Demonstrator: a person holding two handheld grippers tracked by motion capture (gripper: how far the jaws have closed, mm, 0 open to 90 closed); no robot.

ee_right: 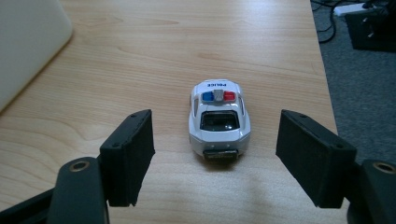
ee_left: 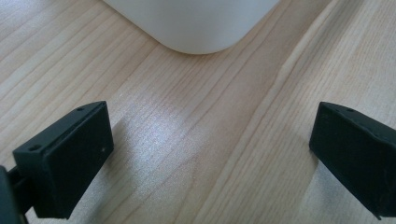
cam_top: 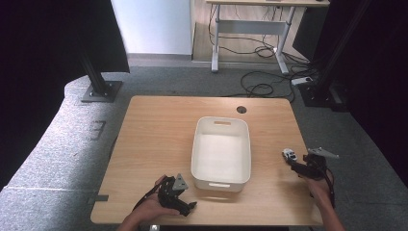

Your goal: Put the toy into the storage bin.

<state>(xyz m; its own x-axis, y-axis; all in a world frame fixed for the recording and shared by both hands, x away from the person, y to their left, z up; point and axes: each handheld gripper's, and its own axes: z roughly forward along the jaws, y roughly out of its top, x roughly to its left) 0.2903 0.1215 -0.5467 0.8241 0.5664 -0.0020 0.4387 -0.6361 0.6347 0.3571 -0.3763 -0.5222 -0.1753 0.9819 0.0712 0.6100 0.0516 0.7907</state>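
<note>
Black blocky fingers, grey three-cornered plates

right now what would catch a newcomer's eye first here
Probably the toy police car, white with a red and blue light bar, standing on the wooden table near its right edge, just ahead of the open fingers of the right gripper. Next, the empty white bin at the table's middle, with the left gripper open near its front left corner.

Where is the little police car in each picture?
High view: the police car sits near the table's right edge, just ahead of the right hand-held gripper.
Right gripper view: the police car stands mid-picture, just beyond the open jaws.
Left gripper view: no car here.
Shared landmark: the white bin.
</note>
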